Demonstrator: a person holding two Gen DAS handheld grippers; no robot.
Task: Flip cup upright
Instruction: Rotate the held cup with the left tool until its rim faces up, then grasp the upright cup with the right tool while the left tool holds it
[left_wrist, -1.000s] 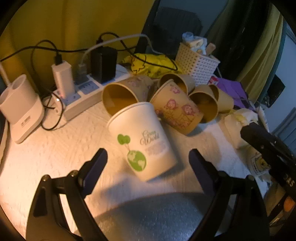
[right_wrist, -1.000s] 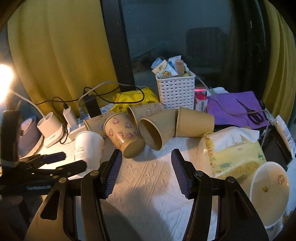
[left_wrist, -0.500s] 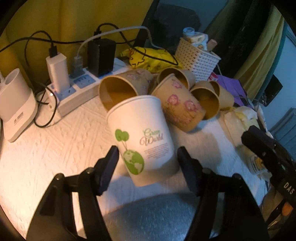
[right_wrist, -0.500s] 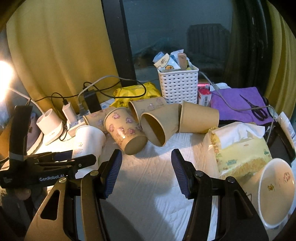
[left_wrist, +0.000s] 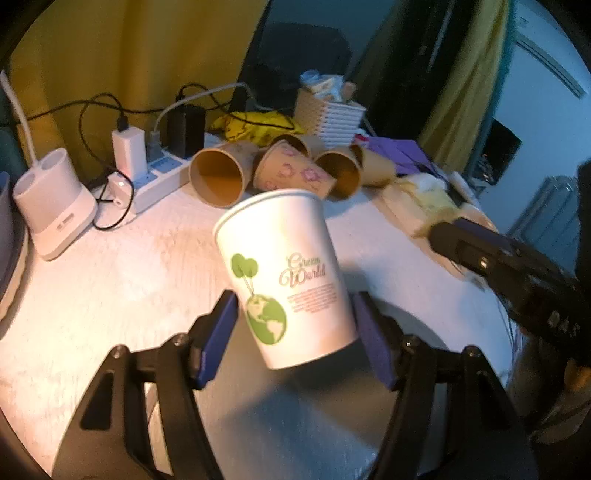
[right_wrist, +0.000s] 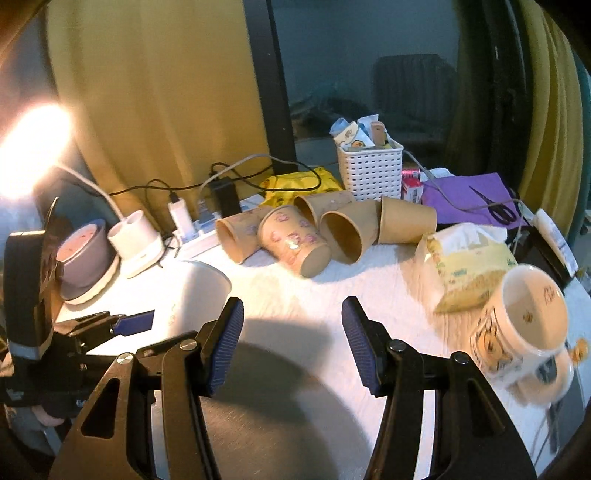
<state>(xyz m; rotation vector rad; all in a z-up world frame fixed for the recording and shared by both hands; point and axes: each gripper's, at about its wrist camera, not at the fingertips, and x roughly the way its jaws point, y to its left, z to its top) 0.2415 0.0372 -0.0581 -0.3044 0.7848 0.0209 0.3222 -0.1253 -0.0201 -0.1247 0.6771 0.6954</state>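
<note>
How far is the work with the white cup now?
Done: the left tongs grip the white cup, lifted, rim up, slightly tilted. In hand: carrying it. Left: set it upright on the white table cover. The right tongs hang open, empty.

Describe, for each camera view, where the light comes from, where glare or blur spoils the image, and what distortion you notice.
Left wrist view: warm light falls from the left; the white cup between the left gripper pads is fairly sharp, the brown cups behind are soft, and black fisheye corners curve the frame. Right wrist view: lamp glare burns out the left edge; the mug is smeared.
</note>
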